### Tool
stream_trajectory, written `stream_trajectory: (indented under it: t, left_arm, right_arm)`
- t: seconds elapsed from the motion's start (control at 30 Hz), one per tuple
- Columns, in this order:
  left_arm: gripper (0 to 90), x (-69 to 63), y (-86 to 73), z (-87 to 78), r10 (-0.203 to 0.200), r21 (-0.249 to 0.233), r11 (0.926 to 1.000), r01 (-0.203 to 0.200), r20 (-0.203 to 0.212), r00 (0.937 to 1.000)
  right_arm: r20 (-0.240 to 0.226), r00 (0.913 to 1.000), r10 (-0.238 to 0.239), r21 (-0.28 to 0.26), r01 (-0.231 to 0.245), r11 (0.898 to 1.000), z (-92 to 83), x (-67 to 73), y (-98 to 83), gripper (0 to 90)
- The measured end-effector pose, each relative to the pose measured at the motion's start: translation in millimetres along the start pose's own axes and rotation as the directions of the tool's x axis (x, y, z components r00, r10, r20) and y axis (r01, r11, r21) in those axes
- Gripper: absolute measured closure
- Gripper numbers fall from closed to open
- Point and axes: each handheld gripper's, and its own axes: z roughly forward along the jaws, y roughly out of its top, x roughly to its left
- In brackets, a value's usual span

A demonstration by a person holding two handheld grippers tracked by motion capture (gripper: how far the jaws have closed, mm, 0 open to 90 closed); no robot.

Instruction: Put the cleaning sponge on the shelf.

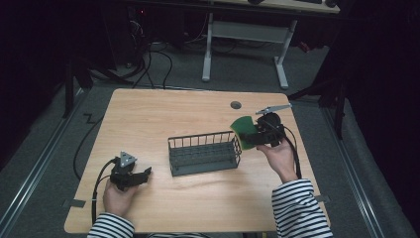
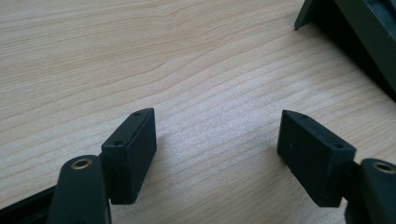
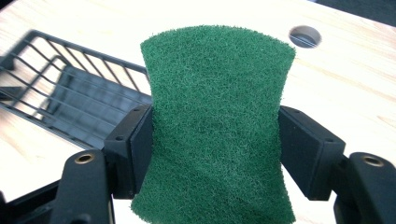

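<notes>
Right tongs pinch a green sponge beside the wire basket; left tongs rest spread. The squeezed sponge could slip free short of the basket.

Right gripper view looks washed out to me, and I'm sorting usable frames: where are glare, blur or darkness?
Right gripper view: table glares white, basket slightly blurred, green pad sharp. Left gripper view: even light, crisp wood grain. High view: table lit, surroundings dark.
</notes>
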Motion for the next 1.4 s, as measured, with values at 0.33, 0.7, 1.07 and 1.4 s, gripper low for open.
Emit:
stream_trajectory:
  t: [0.33, 0.7, 1.07, 1.4]
  left_arm:
    - [29.0, 0.0, 0.0, 0.0, 0.000, 0.000, 1.0000, 0.000, 0.000, 1.0000]
    - [29.0, 0.0, 0.0, 0.0, 0.000, 0.000, 1.0000, 0.000, 0.001, 1.0000]
    - [29.1, 0.3, -0.1, -0.1, -0.001, 0.000, 1.0000, 0.001, 0.002, 1.0000]
    - [29.2, 0.3, -0.1, -0.1, -0.001, -0.001, 1.0000, 0.001, 0.003, 1.0000]
  right_arm:
    - [-0.039, 0.9982, -0.046, 0.009, 0.046, 0.999, 25.3, 25.7, 16.7, 31.7]
    - [-0.036, 0.9976, -0.058, 0.029, 0.059, 0.998, 52.4, 44.7, 22.6, 31.6]
    - [0.004, 0.9952, -0.098, 0.066, 0.098, 0.993, 71.9, 55.4, 17.3, 31.5]
    - [0.008, 0.9937, -0.112, 0.075, 0.111, 0.991, 72.6, 58.2, 10.8, 31.4]
